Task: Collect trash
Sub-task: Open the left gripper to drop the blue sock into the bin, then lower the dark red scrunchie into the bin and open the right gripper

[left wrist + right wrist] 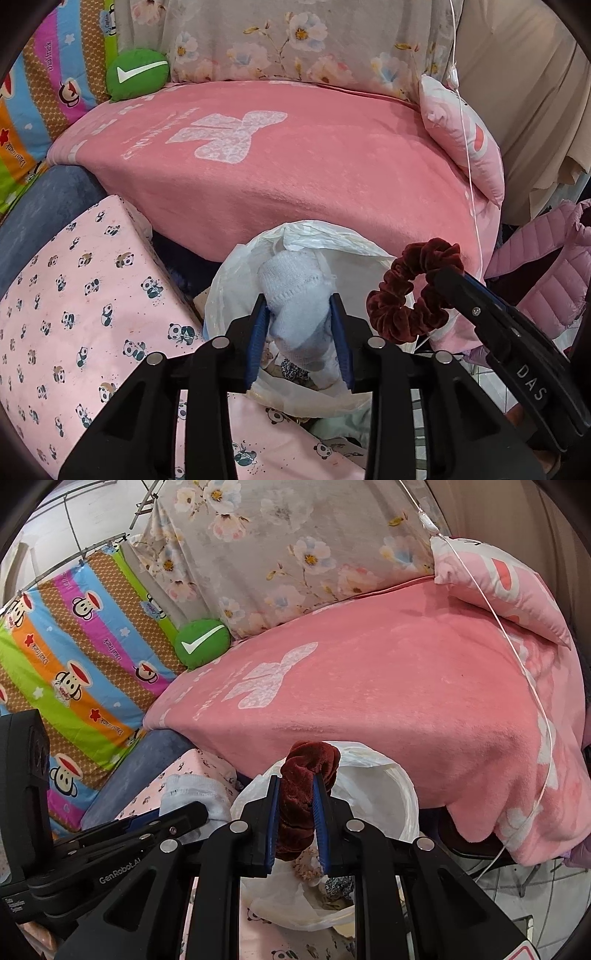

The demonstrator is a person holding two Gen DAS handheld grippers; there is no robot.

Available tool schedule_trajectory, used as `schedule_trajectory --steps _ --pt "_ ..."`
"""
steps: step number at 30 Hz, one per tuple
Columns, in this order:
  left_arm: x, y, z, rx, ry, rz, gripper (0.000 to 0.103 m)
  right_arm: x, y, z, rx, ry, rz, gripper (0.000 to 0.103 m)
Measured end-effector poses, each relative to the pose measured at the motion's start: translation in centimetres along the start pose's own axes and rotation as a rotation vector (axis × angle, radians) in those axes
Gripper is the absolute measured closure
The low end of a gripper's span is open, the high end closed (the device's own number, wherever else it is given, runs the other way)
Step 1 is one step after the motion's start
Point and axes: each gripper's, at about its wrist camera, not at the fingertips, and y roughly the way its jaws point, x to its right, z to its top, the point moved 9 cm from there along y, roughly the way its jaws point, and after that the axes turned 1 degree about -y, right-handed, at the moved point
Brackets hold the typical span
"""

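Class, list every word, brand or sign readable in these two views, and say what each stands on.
"DAS": right gripper body.
"GenRobot.AI": left gripper body; small print below it unreadable.
"Paul Frank": striped monkey quilt, blurred.
White tick sign: green cushion.
Pink blanket lettering: unreadable.

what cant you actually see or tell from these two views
- Bag contents: in both views, the sock and scrunchie held above it cover most of the opening; only scraps show.
- Bin under the bag: hidden by the liner in both views.
- Sock's lower end: left view, behind the left gripper.
- Left gripper's fingertips: right view, side-on, behind the right gripper.
- Floor: cut off at the right edge.
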Motion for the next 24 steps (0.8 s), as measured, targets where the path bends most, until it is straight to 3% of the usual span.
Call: schedule_trajectory --steps 2,3,4,12,24 --pt "0.0 0.0 0.1 0.008 -0.008 0.003 0.048 0.2 0.2 0.0 -0.002 -0.001 -0.003 0.085" --pt "-0.1 0.0 0.2 0.019 -0.015 0.009 0.032 0.3 0.3 0.0 -0.005 -0.001 -0.004 0.085" --pt "-0.2 -0.3 0.3 0.039 -0.021 0.020 0.023 0.1 0.3 -0.1 -0.005 0.000 -0.005 0.085" --pt "-0.8 -1.2 0.5 0.096 0.012 0.071 0.023 0.1 0.9 -0.6 -0.017 -0.001 -0.005 0.085" --pt "-2.9 -1.6 -0.6 0.103 0.011 0.127 0.023 -1.3 1.5 -1.1 -0.030 -0.030 0.000 0.085"
